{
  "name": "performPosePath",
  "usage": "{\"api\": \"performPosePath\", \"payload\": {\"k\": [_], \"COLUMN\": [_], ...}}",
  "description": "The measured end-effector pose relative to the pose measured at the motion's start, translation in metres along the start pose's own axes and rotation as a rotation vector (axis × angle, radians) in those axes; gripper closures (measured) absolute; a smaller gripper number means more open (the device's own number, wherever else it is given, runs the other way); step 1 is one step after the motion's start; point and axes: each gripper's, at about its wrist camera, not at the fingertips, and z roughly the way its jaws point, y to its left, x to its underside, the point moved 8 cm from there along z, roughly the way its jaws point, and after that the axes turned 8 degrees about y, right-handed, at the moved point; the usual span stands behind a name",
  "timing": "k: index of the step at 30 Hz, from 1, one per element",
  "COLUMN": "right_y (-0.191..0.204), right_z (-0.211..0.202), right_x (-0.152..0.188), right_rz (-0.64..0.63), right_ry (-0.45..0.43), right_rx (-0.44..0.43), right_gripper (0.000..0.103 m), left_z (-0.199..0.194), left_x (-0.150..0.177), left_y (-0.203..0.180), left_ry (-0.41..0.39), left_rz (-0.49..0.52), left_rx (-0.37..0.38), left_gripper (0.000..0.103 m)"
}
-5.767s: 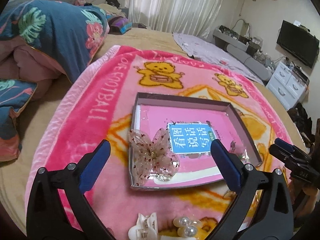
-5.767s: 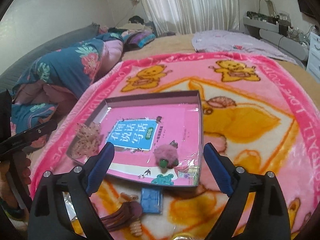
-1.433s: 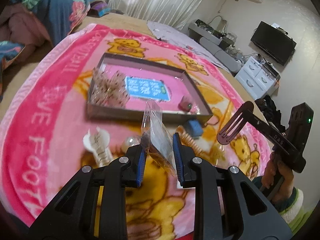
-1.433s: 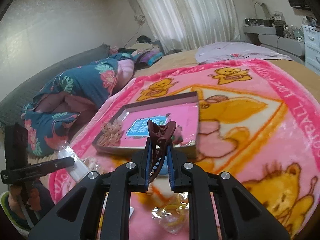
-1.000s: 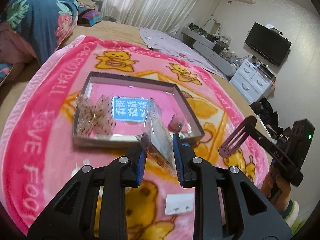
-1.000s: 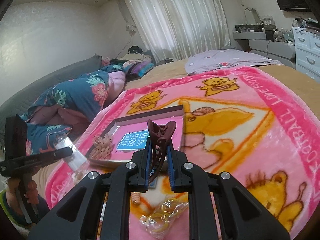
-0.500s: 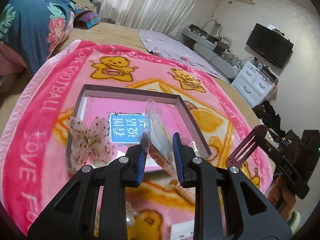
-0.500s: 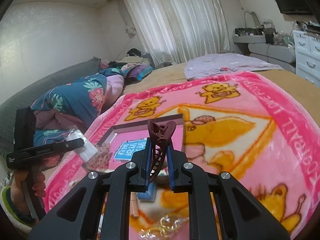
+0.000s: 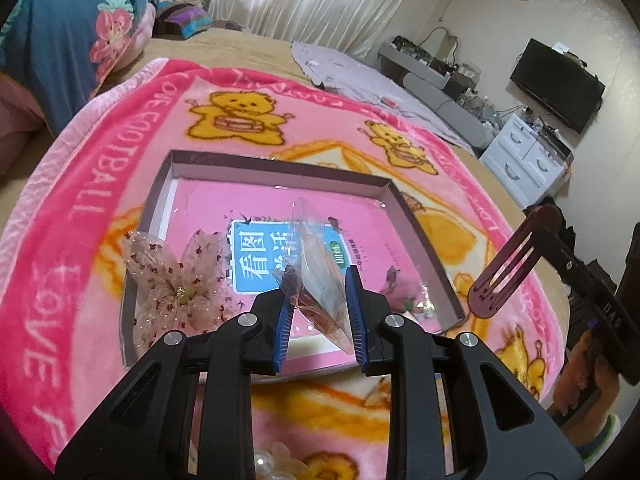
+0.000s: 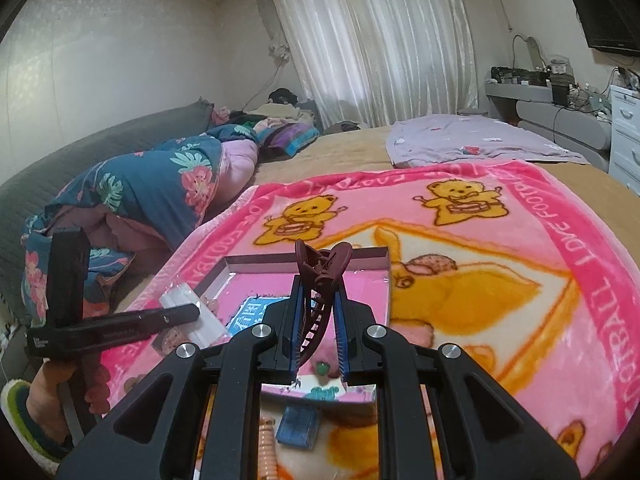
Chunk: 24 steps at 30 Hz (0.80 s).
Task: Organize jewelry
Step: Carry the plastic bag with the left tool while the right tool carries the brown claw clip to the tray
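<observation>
My left gripper [image 9: 318,312] is shut on a clear plastic bag [image 9: 314,264] with a small piece of jewelry inside, held over the near part of the shallow grey tray [image 9: 280,168] lined in pink. A sheer beaded bow [image 9: 176,280] lies at the tray's near left, and a pink fluffy clip [image 9: 396,296] lies near its right wall. My right gripper [image 10: 318,328] is shut on a dark maroon claw hair clip [image 10: 320,276], just short of the tray [image 10: 372,258]. The same maroon clip [image 9: 508,266] shows at the right of the left wrist view.
The tray rests on a pink bear-print blanket [image 9: 100,168] spread on a bed. On the blanket near me lie a blue clip [image 10: 298,426], a coiled peach hair tie [image 10: 267,446] and pearl pieces [image 9: 266,460]. A floral quilt [image 10: 152,184] is heaped to the left.
Both grippers have moved forward toward the tray, each keeping its hold. The left one now holds the bag over the tray's near part; the loose items on the blanket have slid under and behind.
</observation>
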Motion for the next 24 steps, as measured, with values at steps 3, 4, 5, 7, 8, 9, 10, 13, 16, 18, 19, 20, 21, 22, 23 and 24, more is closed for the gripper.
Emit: {"api": "performPosePath", "payload": {"k": [3, 4, 5, 7, 8, 9, 10, 13, 16, 18, 19, 20, 21, 22, 23, 24], "right_y": [0.002, 0.003, 0.003, 0.006, 0.007, 0.009, 0.01, 0.014, 0.016, 0.018, 0.017, 0.016, 0.013, 0.009, 0.006, 0.002], "right_z": [0.015, 0.021, 0.027, 0.037, 0.045, 0.052, 0.058, 0.079, 0.092, 0.1, 0.104, 0.108, 0.115, 0.12, 0.123, 0.127], "right_x": [-0.002, -0.003, -0.004, -0.005, -0.005, -0.005, -0.005, 0.0, 0.004, 0.006, 0.008, 0.01, 0.013, 0.016, 0.018, 0.022], "right_rz": [-0.011, -0.016, -0.016, -0.021, -0.026, -0.029, -0.032, -0.04, -0.047, -0.05, -0.05, -0.048, -0.042, -0.033, -0.023, -0.005], "right_ry": [0.029, 0.041, 0.051, 0.071, 0.085, 0.1, 0.114, 0.166, 0.197, 0.216, 0.229, 0.245, 0.27, 0.29, 0.299, 0.313], "right_rx": [-0.007, -0.011, -0.013, -0.021, -0.023, -0.025, -0.03, -0.043, -0.048, -0.043, -0.038, -0.029, -0.012, 0.002, 0.006, 0.002], "right_gripper": [0.09, 0.09, 0.09, 0.09, 0.09, 0.09, 0.09, 0.09, 0.09, 0.09, 0.09, 0.09, 0.09, 0.09, 0.09, 0.09], "left_z": [0.008, 0.012, 0.014, 0.018, 0.02, 0.021, 0.023, 0.025, 0.027, 0.027, 0.027, 0.027, 0.027, 0.026, 0.026, 0.026], "left_x": [0.0, 0.0, 0.0, 0.0, 0.0, 0.0, -0.001, -0.002, -0.001, -0.001, 0.0, 0.0, 0.001, 0.001, 0.002, 0.003], "left_y": [0.003, 0.004, 0.006, 0.009, 0.011, 0.013, 0.015, 0.021, 0.029, 0.033, 0.034, 0.035, 0.036, 0.036, 0.036, 0.037], "left_ry": [0.01, 0.014, 0.018, 0.023, 0.024, 0.026, 0.027, 0.037, 0.044, 0.046, 0.048, 0.05, 0.053, 0.055, 0.057, 0.06], "left_rz": [0.01, 0.011, 0.007, 0.003, 0.002, 0.004, 0.003, -0.005, -0.016, -0.025, -0.028, -0.031, -0.034, -0.034, -0.033, -0.034], "left_rx": [-0.013, -0.018, -0.022, -0.028, -0.031, -0.038, -0.044, -0.055, -0.066, -0.071, -0.074, -0.077, -0.079, -0.081, -0.085, -0.09], "left_gripper": [0.086, 0.086, 0.086, 0.086, 0.086, 0.086, 0.085, 0.085, 0.085, 0.083, 0.081, 0.078, 0.075, 0.074, 0.071, 0.069]}}
